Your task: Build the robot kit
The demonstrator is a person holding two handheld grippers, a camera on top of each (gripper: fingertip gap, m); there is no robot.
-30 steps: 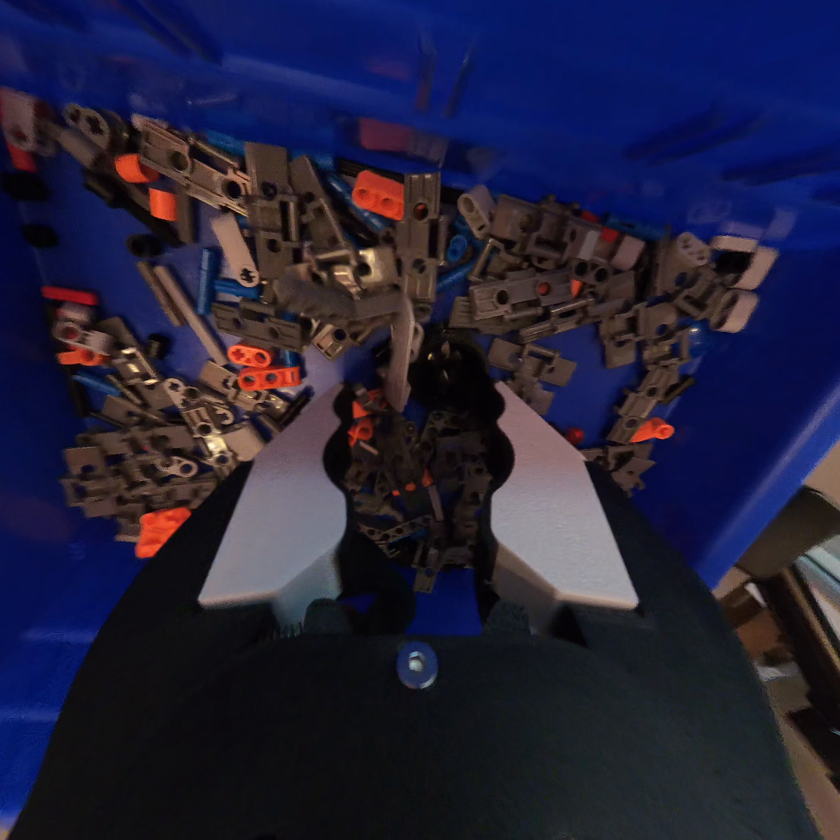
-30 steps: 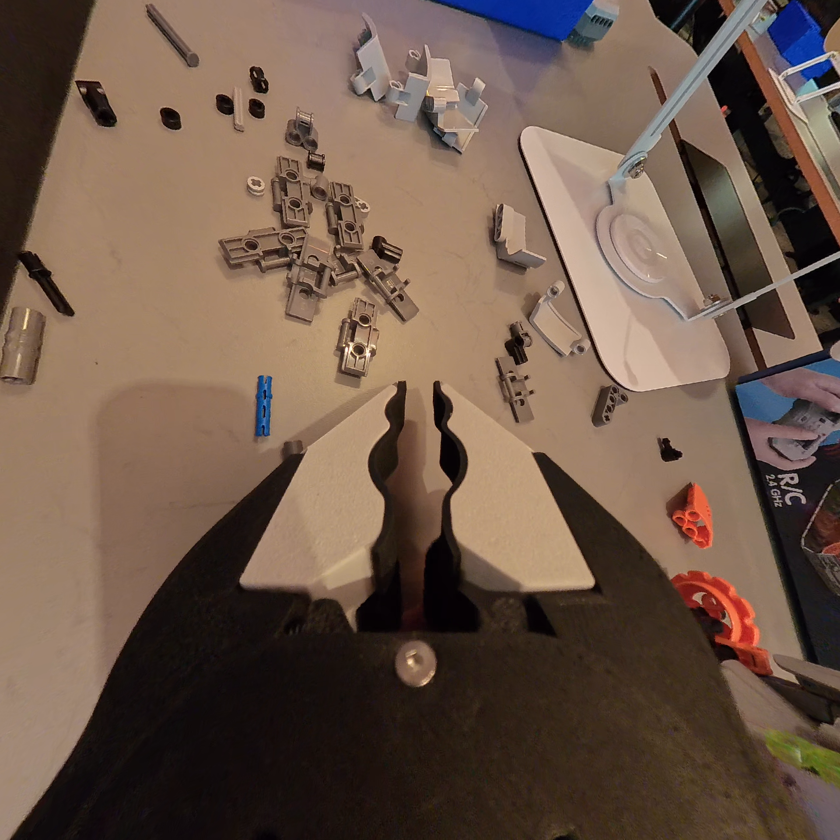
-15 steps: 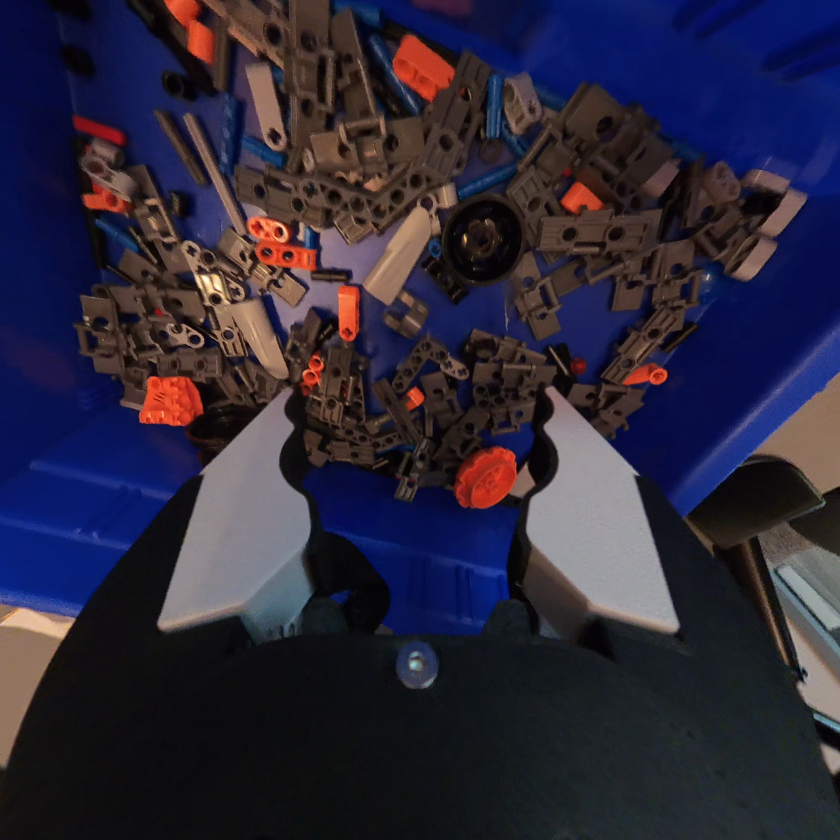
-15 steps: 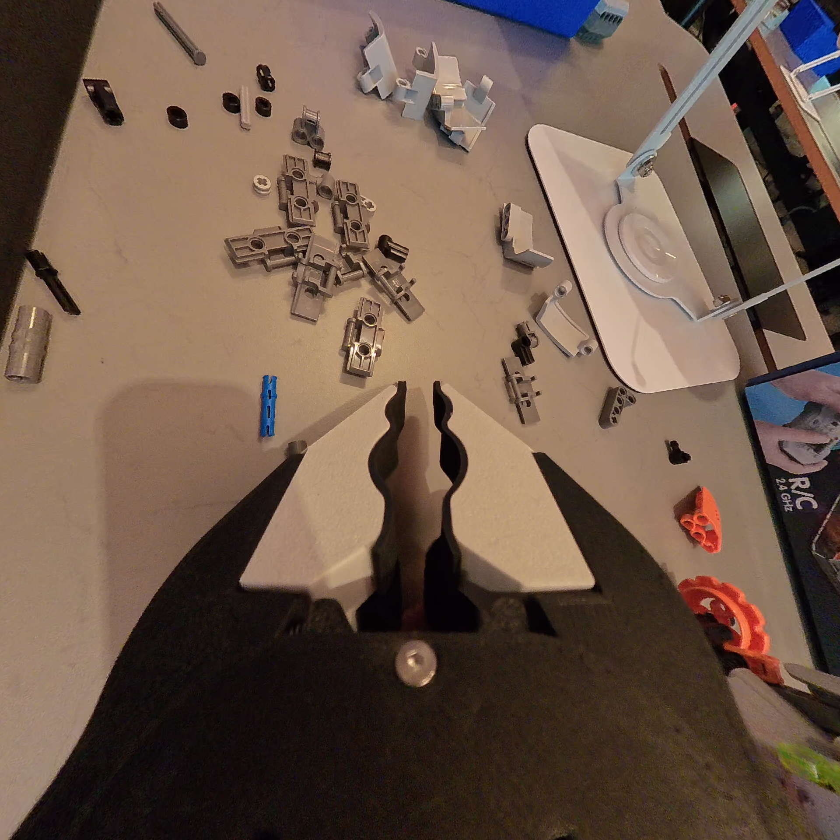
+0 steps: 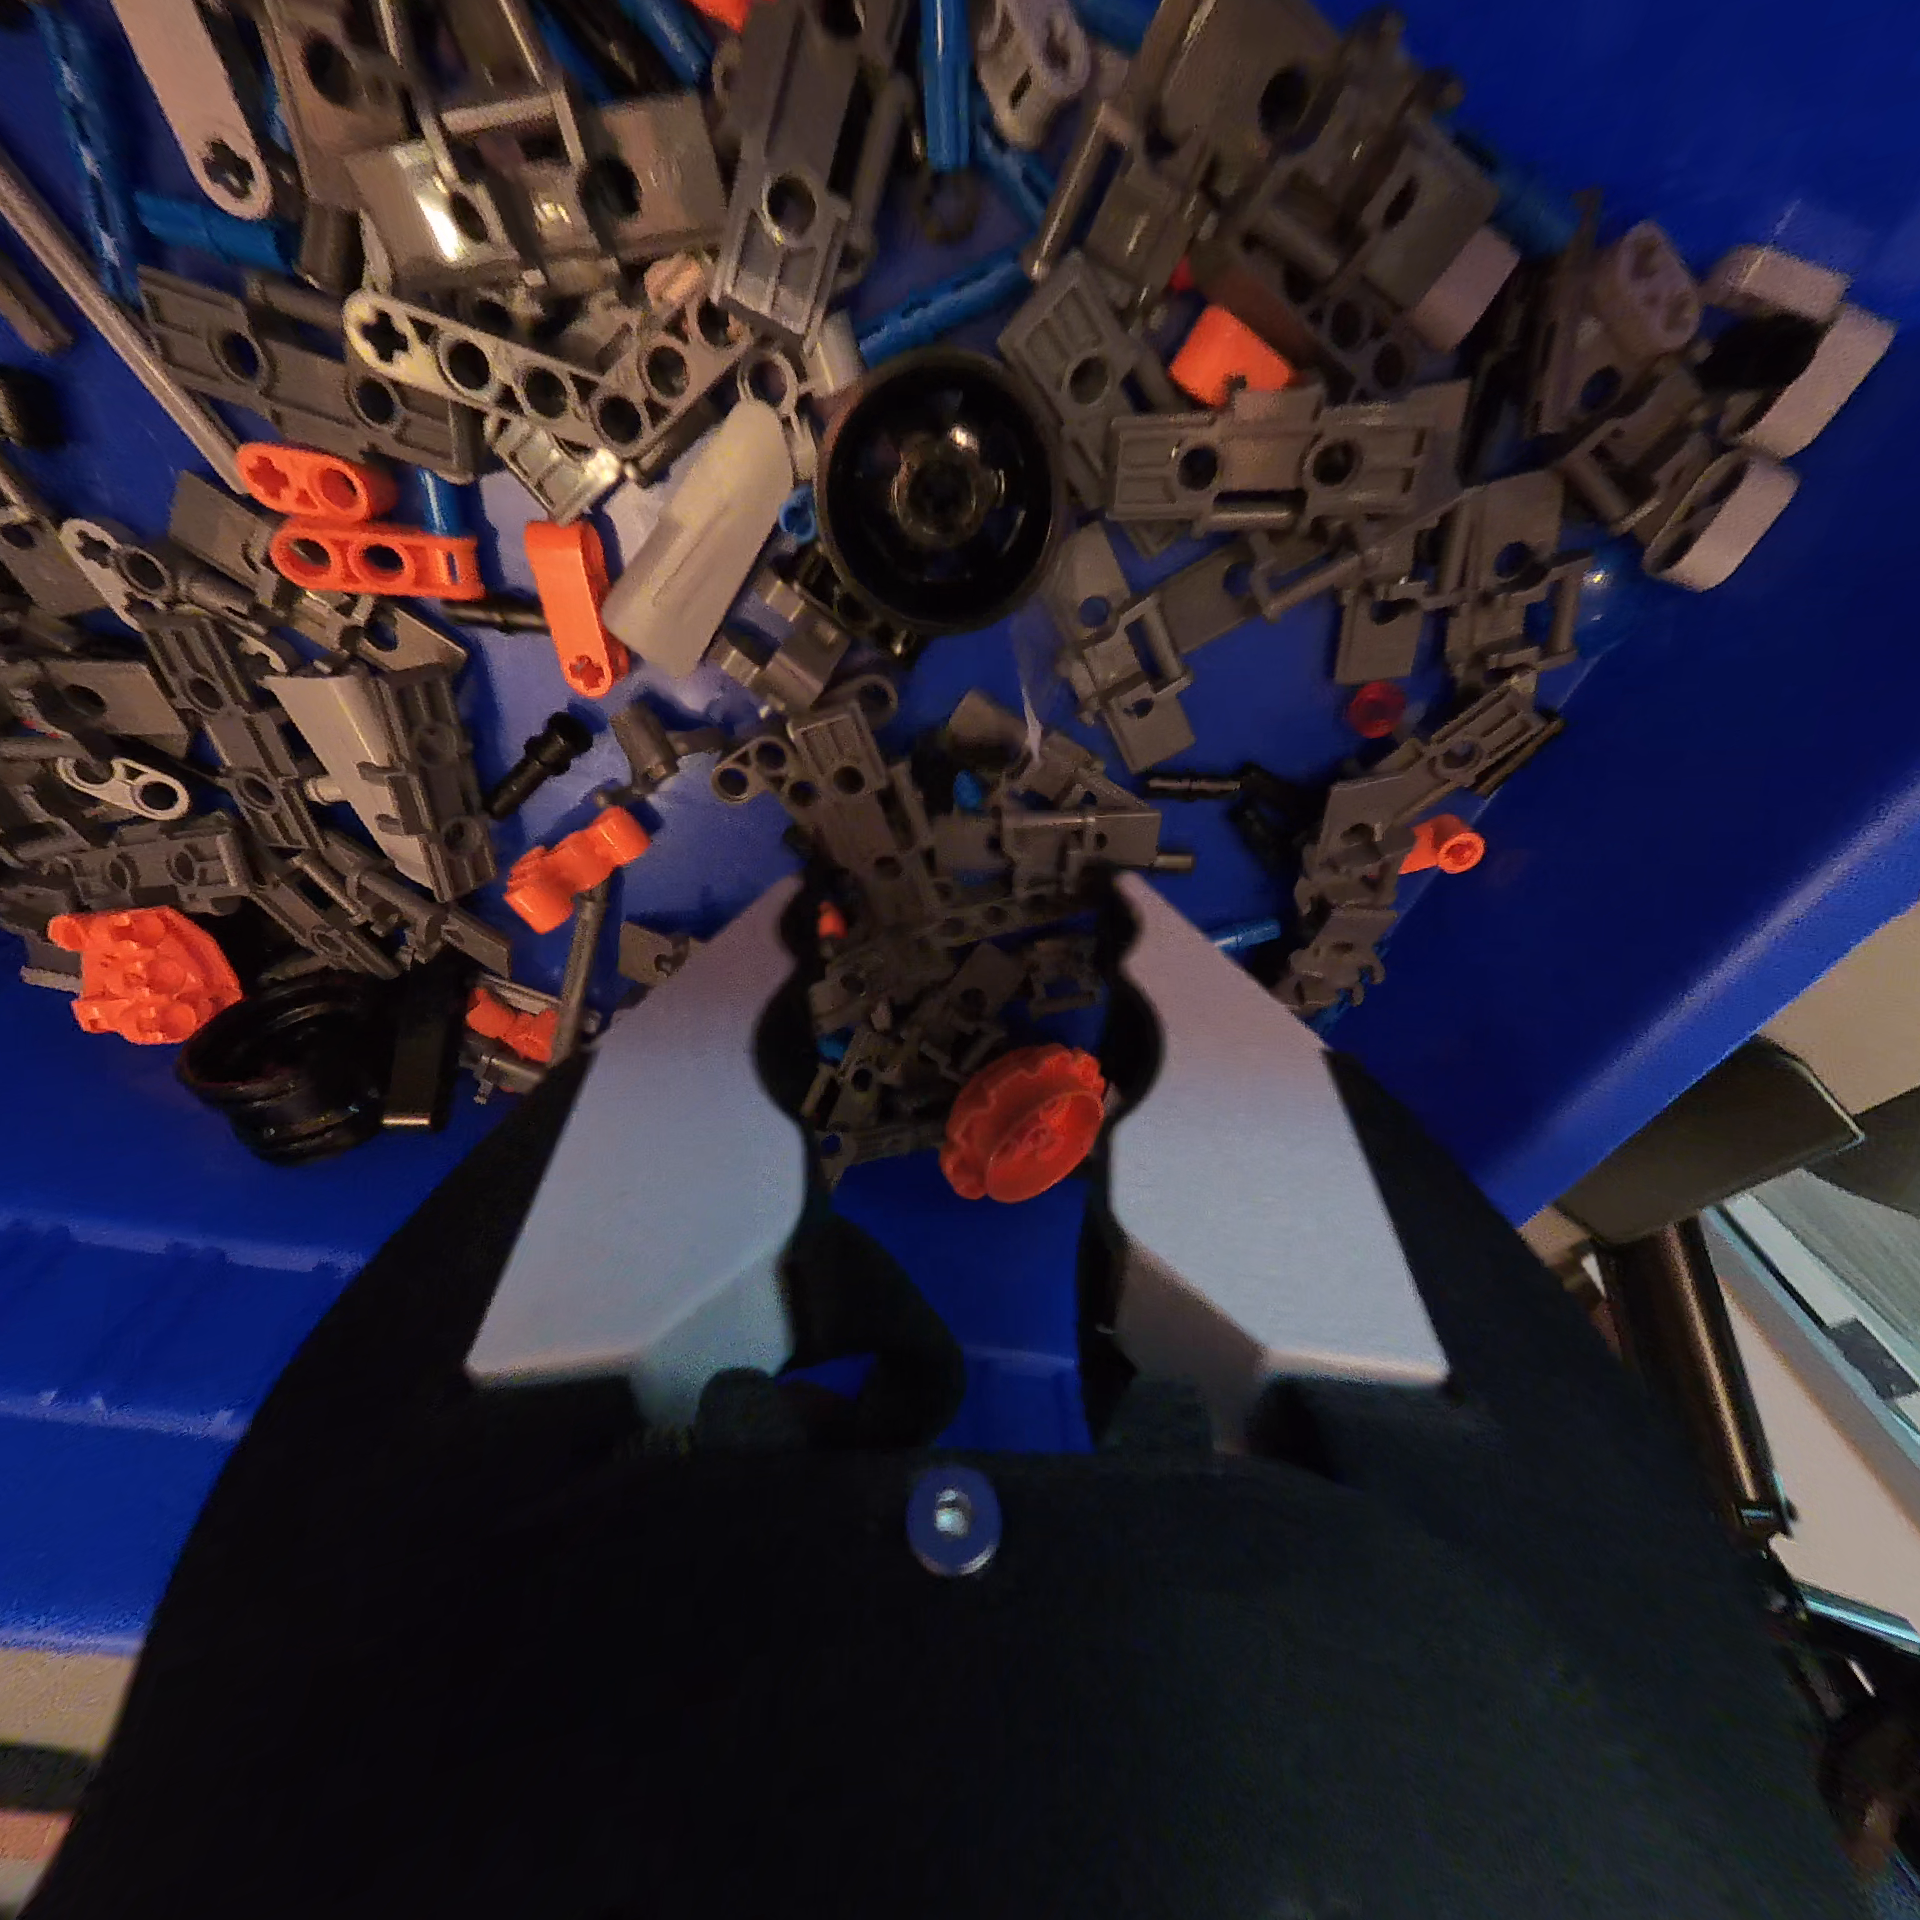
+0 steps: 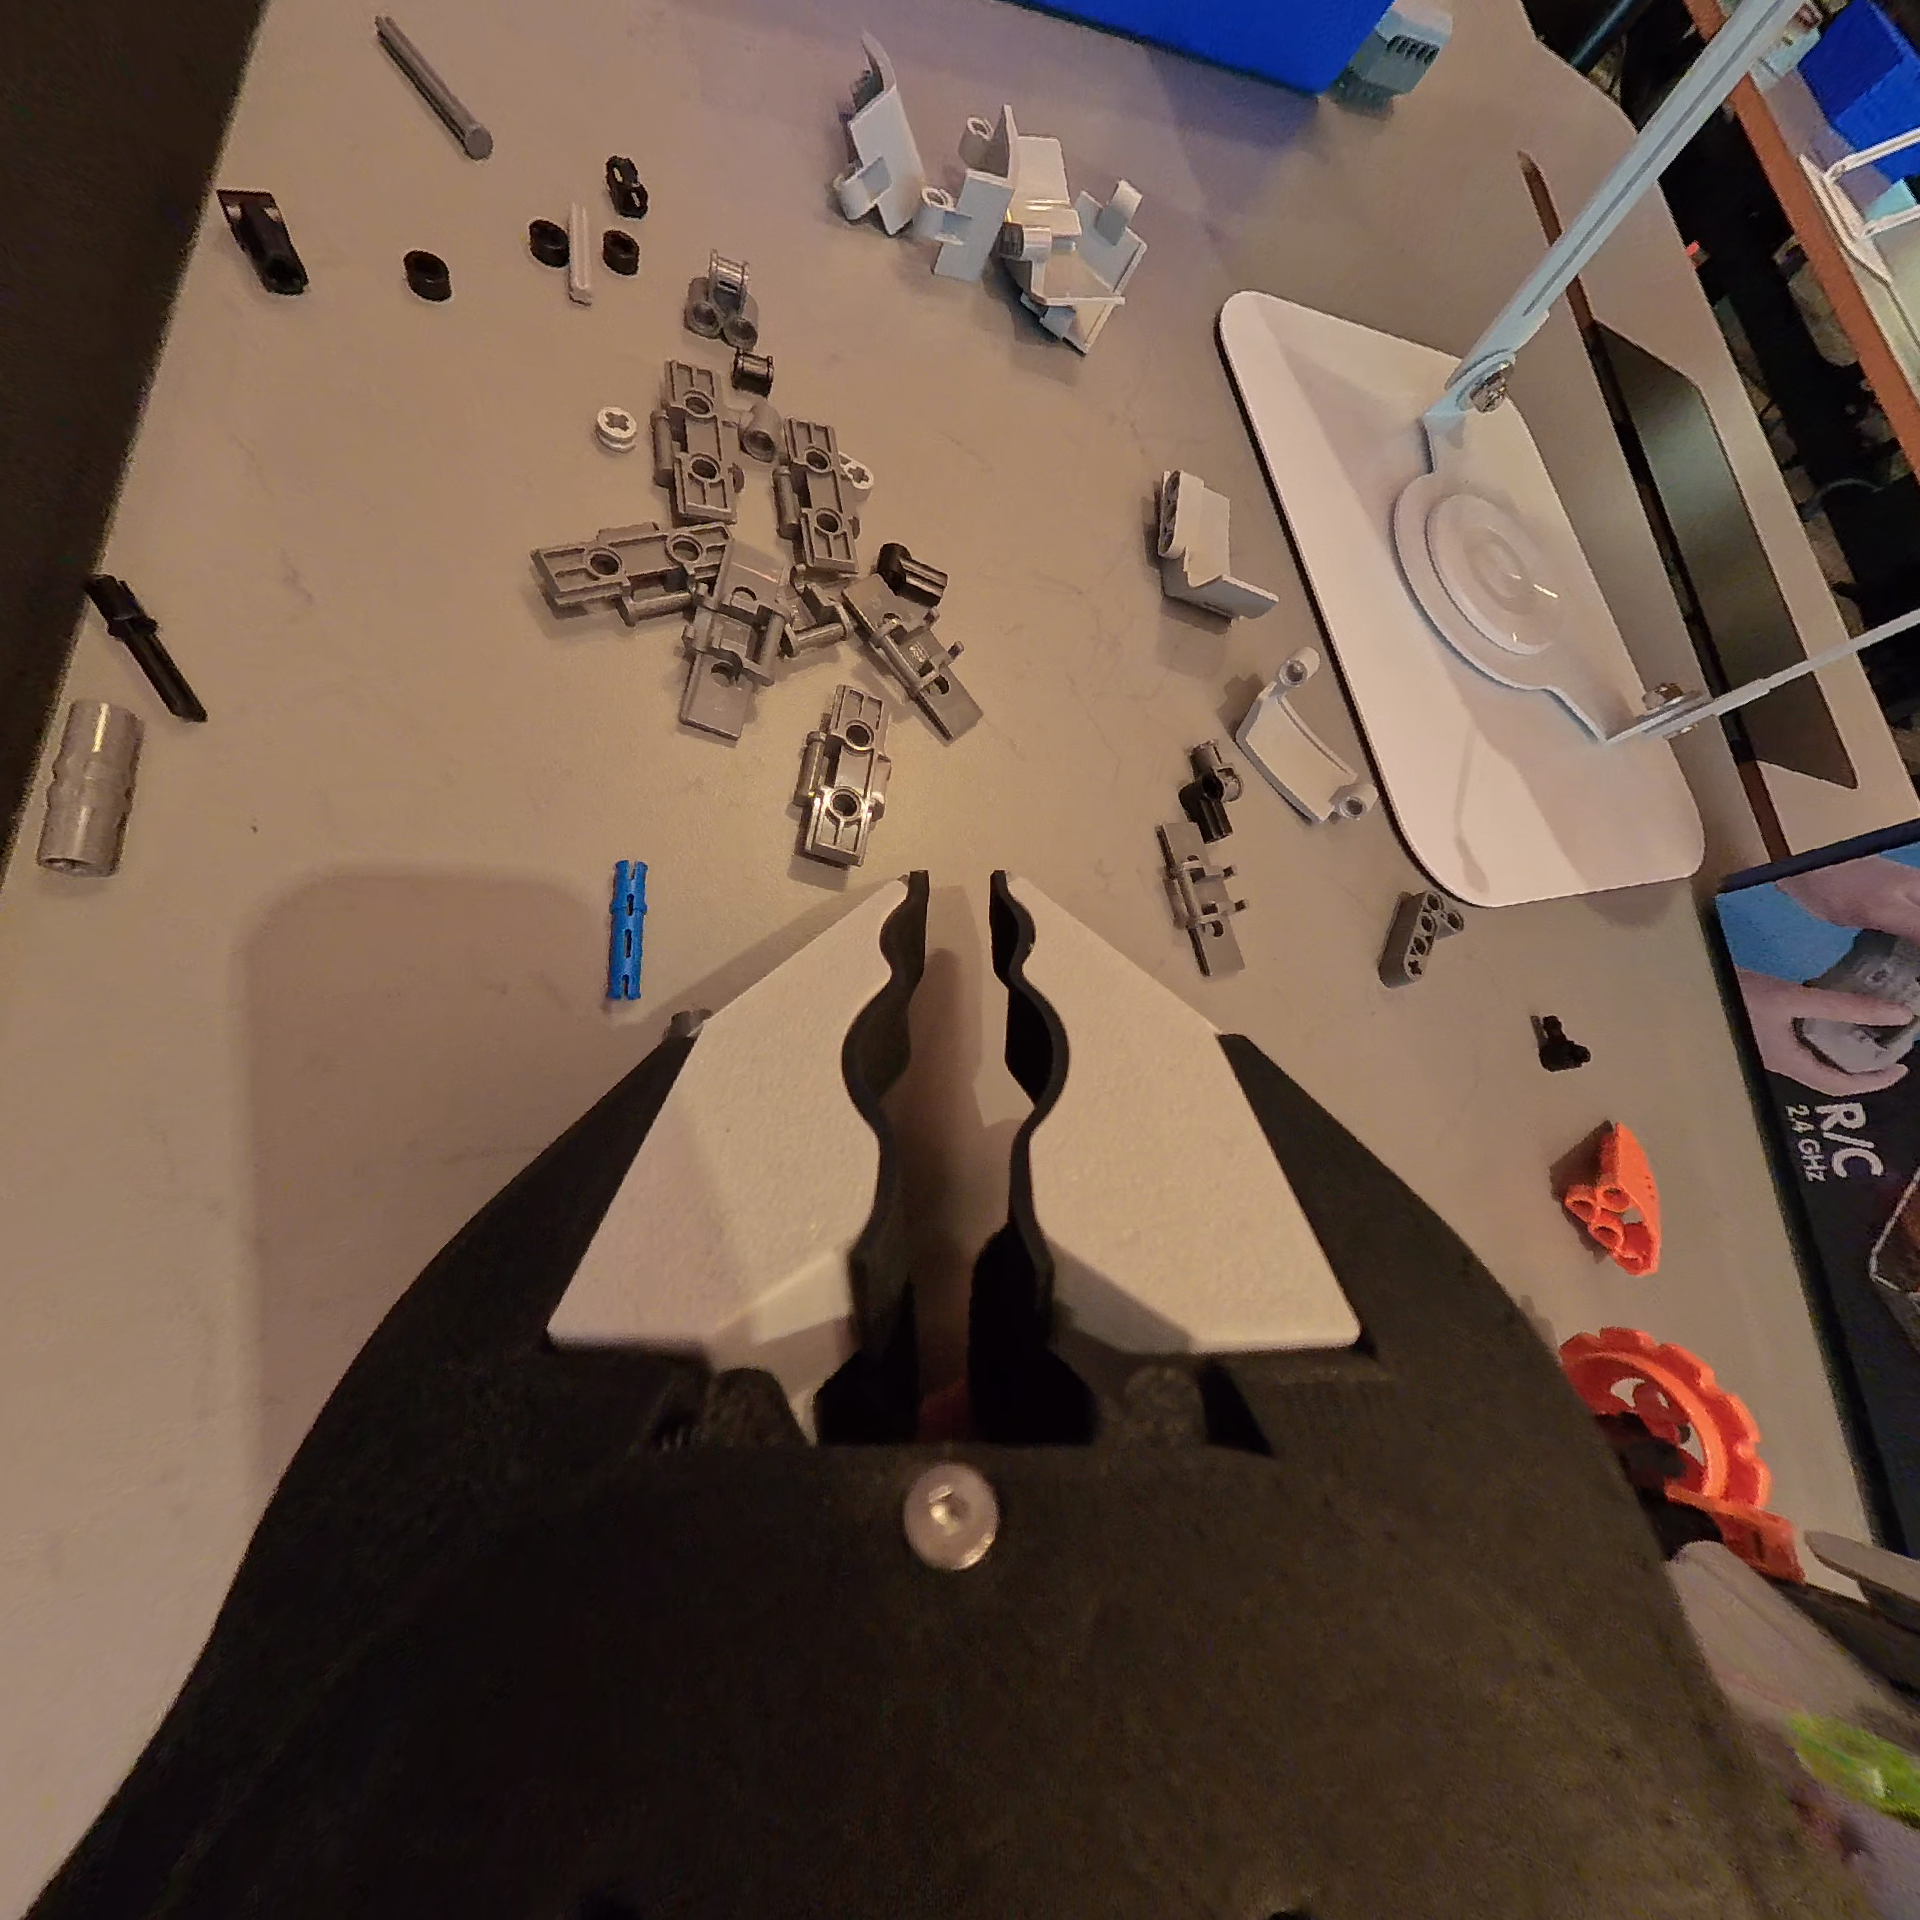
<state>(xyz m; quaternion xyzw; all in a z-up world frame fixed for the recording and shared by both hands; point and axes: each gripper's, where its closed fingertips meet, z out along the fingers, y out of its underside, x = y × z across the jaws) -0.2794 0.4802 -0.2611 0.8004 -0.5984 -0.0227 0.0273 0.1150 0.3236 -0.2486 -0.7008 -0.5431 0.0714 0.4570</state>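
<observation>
While the left gripper (image 5: pixel 951 914) gapes over an orange gear (image 5: pixel 1023 1122) in the blue bin (image 5: pixel 1662 852), the right gripper (image 6: pixel 951 883) hovers, narrowly parted and empty, above the table (image 6: pixel 364 1039).

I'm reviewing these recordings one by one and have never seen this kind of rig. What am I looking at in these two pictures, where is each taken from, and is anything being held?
There is no robot arm here: a person holds a pair of tongs in each hand, and each has a camera looking forward along its two fingers.

The left wrist view shows the left tongs open above a blue bin of mixed construction-toy parts: many dark grey connector pieces, a black wheel hub and an orange gear, which lies between the fingers near the right one. Whether the fingers touch anything, I cannot tell.

The right wrist view shows the right tongs nearly closed, with a narrow gap and nothing between them, above a beige table. On it lie a cluster of grey connector plates, a blue pin, light grey panels and a white lamp base.
</observation>
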